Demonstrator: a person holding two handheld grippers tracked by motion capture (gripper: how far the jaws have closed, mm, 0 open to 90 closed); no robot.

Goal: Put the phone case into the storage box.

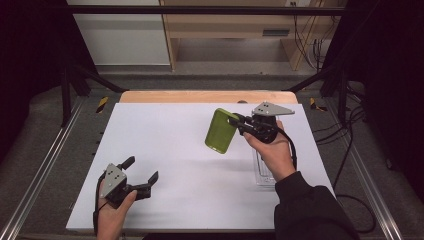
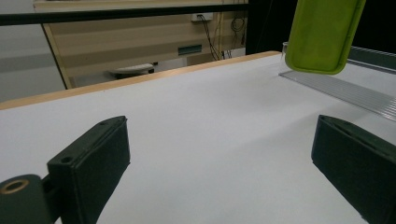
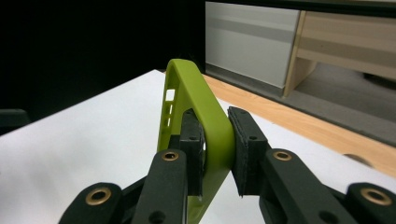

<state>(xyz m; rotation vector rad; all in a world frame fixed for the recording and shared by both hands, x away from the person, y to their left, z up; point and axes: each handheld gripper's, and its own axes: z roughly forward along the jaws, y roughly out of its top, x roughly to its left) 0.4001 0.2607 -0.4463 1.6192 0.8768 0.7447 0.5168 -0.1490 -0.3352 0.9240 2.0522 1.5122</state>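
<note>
Presently: right gripper [image 1: 239, 121], jaws pinching the end edge of a green phone case [image 1: 221, 131], one pad inside its shell, one outside; case hangs clear above the white tabletop [image 1: 190, 165]. Clear plastic tray [image 1: 263, 172] beneath the right hand. Left gripper [image 1: 140, 169], jaws spread wide, nothing between them

Black two-jaw grippers [image 1: 141, 174], grey three-cornered plates, black cables, dark sleeve [image 1: 310, 210]
</note>
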